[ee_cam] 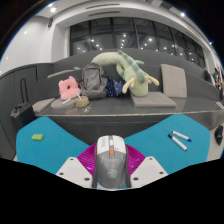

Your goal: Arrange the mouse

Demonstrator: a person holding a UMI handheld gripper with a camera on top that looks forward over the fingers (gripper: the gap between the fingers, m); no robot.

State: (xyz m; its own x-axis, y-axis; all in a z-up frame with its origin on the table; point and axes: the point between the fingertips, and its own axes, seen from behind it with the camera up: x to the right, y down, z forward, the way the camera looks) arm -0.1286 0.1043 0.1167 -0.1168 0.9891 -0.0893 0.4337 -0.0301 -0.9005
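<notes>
- Sofa [150, 108]: grey, spanning the room beyond the tabletop, beneath a row of dark windows.
- Tabletop [140, 134]: white surface with turquoise areas at either side, directly ahead of the hand-held gripper.
- Green plush toy [133, 71]: sprawled on the sofa back, beside a grey backpack [92, 78] and a pink plush toy [68, 89].
- Hand-held gripper [111, 172]: its two white fingers are closed in against the sides of the mouse, magenta pads [90, 160] pressing both flanks.
- Mouse [111, 163]: grey with an orange stripe, gripped between the fingers above the near edge of the tabletop.
- Two white markers [179, 138]: lying together on the tabletop, right of the mouse.
- Small green object [37, 137]: on the left turquoise area.
</notes>
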